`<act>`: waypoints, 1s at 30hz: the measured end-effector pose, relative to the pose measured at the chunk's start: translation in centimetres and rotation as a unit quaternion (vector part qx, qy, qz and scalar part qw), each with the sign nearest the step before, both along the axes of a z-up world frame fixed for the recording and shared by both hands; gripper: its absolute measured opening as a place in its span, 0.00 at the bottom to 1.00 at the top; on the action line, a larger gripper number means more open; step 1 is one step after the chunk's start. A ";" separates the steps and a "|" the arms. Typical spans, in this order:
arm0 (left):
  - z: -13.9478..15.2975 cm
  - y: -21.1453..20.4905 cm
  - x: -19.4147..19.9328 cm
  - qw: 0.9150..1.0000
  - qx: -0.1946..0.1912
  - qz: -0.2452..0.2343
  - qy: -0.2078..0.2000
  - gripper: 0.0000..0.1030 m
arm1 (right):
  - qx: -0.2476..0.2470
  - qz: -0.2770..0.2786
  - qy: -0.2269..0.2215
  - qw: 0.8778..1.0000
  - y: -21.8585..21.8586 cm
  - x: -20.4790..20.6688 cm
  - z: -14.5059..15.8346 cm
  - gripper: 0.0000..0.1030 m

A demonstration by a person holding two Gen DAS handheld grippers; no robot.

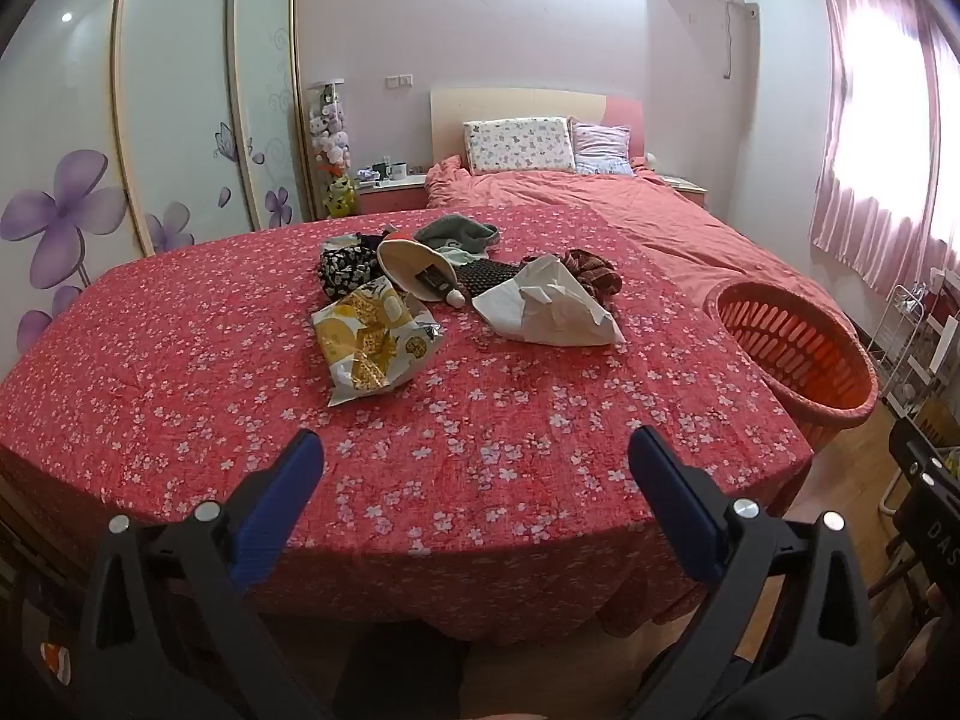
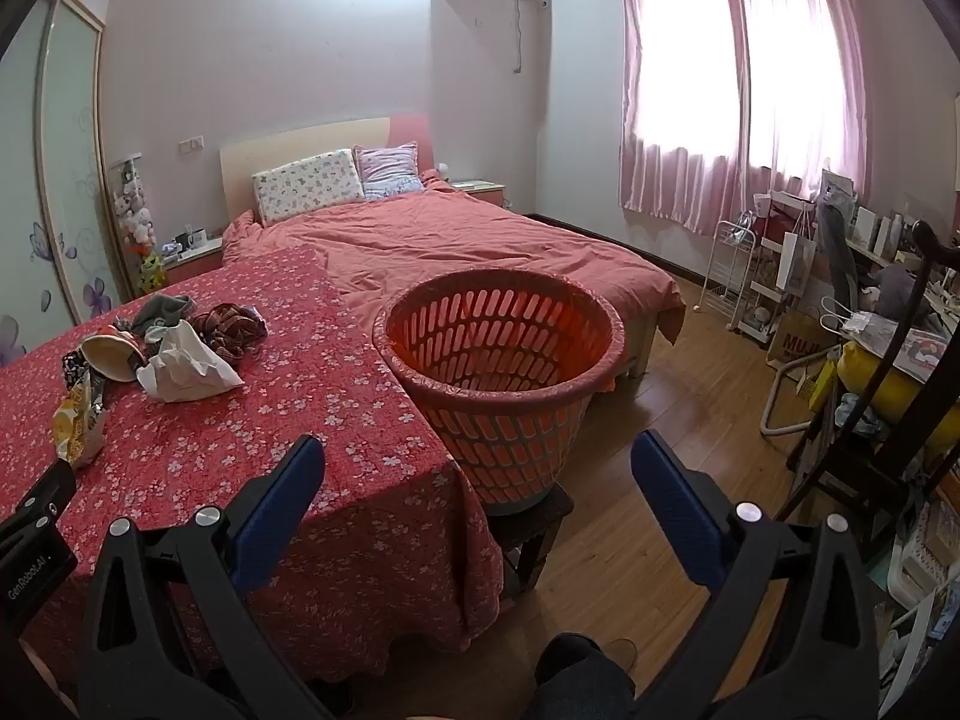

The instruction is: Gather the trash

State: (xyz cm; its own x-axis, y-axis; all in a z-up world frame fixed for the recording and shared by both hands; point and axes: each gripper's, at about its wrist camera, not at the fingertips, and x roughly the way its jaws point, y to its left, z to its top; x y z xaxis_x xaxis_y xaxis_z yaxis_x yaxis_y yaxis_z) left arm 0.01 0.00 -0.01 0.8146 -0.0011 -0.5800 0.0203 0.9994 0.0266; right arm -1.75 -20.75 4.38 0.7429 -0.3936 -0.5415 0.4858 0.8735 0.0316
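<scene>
Left wrist view: left tool (image 1: 474, 450) gapes empty, tilted down over the bed (image 1: 180, 372); right tool (image 2: 477, 456) likewise.

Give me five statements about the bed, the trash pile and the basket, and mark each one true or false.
1. The orange basket is empty. True.
2. The yellow snack bag lies inside the basket. False: it lies on the red flowered cover.
3. The left gripper holds the white paper. False: its fingers are open and empty.
4. The right gripper is open, holding nothing. True.
5. The basket stands on the pillows. False: it sits on a dark stool beside the bed.
</scene>
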 end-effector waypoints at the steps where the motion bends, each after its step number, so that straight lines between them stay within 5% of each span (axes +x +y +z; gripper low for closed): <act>1: 0.0 0.0 0.0 1.000 0.000 0.000 0.000 0.97 | -0.005 0.000 0.001 1.000 0.1 0.0 0.0 0.98; 30: 0.0 0.0 0.0 1.000 -0.001 0.001 -0.001 0.97 | -0.003 0.000 -0.001 1.000 0.1 0.0 0.0 0.98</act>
State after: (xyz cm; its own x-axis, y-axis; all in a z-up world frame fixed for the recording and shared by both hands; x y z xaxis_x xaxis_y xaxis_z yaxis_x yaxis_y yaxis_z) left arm 0.02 -0.01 0.00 0.8160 -0.0003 -0.5780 0.0184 0.9995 0.0256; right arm -1.75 -20.66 4.42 0.7440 -0.3959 -0.5383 0.4851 0.8740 0.0278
